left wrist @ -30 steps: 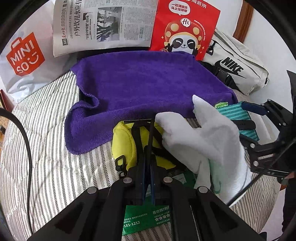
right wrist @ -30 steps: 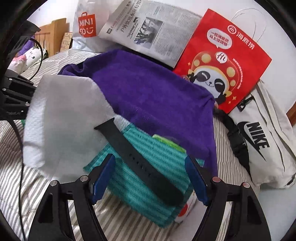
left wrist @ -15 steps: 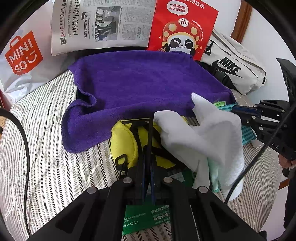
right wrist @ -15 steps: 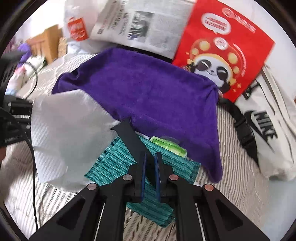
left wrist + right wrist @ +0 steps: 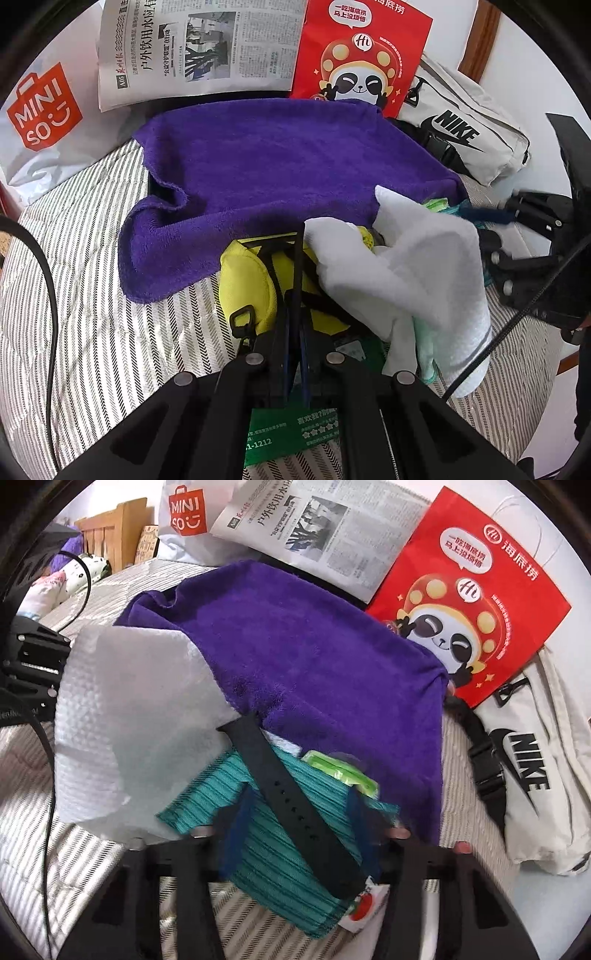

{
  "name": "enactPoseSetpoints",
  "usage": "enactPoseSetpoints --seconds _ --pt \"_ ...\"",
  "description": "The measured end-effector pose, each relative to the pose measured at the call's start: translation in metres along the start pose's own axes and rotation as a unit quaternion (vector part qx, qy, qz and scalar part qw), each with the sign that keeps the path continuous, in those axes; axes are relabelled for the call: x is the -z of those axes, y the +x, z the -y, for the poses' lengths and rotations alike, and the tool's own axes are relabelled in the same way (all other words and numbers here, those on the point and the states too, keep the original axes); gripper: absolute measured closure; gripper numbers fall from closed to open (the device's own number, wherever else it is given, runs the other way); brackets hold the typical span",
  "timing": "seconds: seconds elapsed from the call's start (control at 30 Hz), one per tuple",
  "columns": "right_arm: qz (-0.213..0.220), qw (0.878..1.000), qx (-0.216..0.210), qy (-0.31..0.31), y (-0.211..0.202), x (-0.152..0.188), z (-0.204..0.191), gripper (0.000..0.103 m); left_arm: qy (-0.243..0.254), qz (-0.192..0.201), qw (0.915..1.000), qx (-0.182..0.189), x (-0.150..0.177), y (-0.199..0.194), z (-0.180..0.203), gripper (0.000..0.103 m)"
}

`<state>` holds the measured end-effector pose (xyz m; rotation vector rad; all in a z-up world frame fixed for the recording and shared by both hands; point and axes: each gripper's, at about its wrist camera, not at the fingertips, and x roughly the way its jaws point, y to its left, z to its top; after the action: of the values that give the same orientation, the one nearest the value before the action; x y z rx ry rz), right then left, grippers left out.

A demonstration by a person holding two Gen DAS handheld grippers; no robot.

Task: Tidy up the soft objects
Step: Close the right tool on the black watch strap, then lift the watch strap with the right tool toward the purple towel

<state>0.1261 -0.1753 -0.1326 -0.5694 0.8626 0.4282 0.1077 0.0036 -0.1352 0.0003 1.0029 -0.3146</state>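
My left gripper is shut, and its thin tips reach the edge of a raised white cloth and appear to pinch it. Under it lies a yellow pouch with black straps. A purple towel spreads behind. In the right wrist view a black watch strap lies across a folded teal cloth. My right gripper straddles the strap. Its blurred blue pads stand apart on either side, and the jaws are opening without pressing on the strap. The white cloth covers the teal cloth's left part.
Striped bedding lies under everything. At the back stand a newspaper, a red panda bag and a Miniso bag. A white Nike bag lies right. A green packet and a green card lie close by.
The right gripper's pads were wide apart, then closed together over the black strap, and now stand apart again and blurred. The left gripper and white cloth have barely shifted.
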Motion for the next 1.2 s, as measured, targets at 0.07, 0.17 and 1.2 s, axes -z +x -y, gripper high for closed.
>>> enactPoseSetpoints --seconds 0.07,0.17,1.2 --pt "-0.010 1.000 -0.020 0.007 -0.001 -0.003 -0.001 0.082 -0.001 0.000 1.0000 0.000 0.000 0.001 0.000 0.098" --pt "-0.022 0.999 -0.030 0.024 -0.002 -0.007 0.003 0.082 0.002 -0.001 1.0000 -0.003 0.000 0.001 0.002 0.098" --pt "-0.035 0.997 -0.045 0.048 -0.010 -0.002 -0.007 0.083 0.001 -0.007 0.9999 0.011 0.000 0.002 0.003 0.098"
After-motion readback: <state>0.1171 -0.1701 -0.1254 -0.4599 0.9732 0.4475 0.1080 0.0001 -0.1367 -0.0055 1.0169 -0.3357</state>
